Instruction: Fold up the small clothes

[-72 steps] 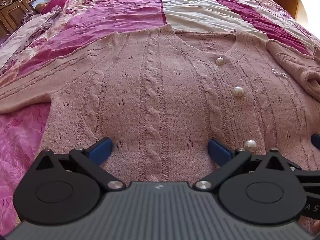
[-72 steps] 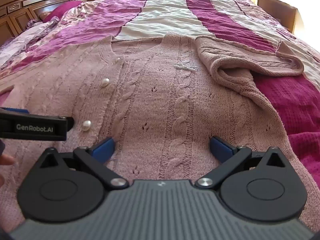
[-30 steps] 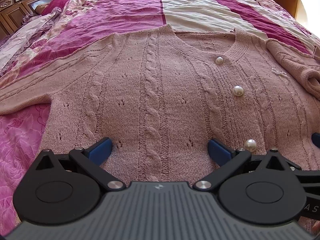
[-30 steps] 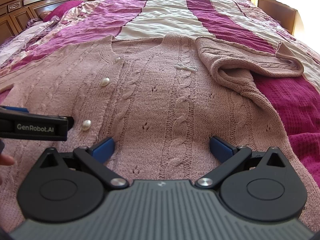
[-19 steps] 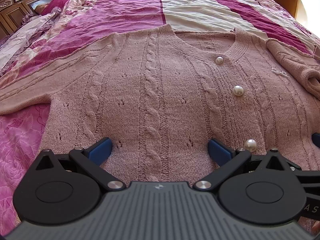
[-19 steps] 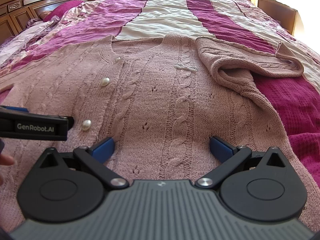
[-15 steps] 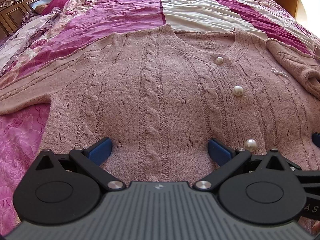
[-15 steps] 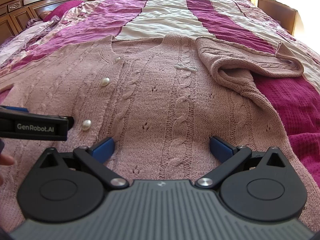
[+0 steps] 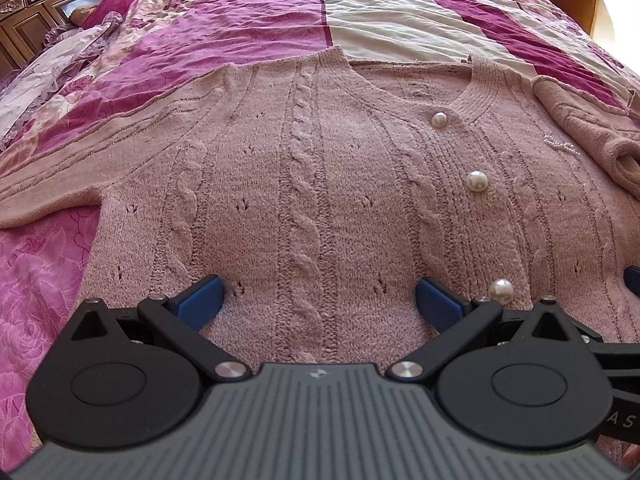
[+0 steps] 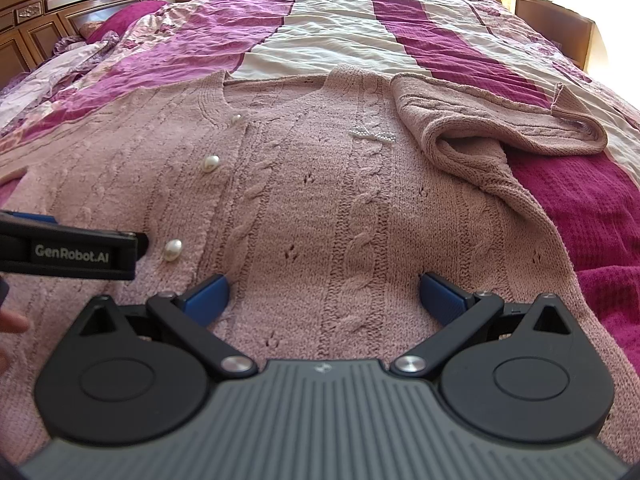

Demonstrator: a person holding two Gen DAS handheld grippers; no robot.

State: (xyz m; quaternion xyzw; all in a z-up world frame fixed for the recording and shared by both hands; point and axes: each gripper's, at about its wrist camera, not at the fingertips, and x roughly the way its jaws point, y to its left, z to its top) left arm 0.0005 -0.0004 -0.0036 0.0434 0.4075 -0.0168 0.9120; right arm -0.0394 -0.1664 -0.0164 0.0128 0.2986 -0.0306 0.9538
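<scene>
Pink cable-knit cardigan [image 9: 320, 184] lies flat, buttoned, on the striped bedspread [image 9: 248, 16]; its one sleeve [image 10: 480, 120] is folded inward. I hold my left gripper [image 9: 320, 300] and right gripper [image 10: 324, 292] over its hem, both spread wide, gripping nothing.

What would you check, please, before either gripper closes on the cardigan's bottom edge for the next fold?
1. Left gripper open, nothing between its fingers: ok.
2. Right gripper open, nothing between its fingers: ok.
3. Cardigan body lying flat on the bedspread: ok.
4. Right sleeve folded in over the body: only partly, its cuff reaches out onto the bedspread: not ok.
5. Left sleeve folded in: it lies stretched out sideways: not ok.
6. Bottom hem within reach of the fingers: hidden under the gripper bodies: cannot tell.
</scene>
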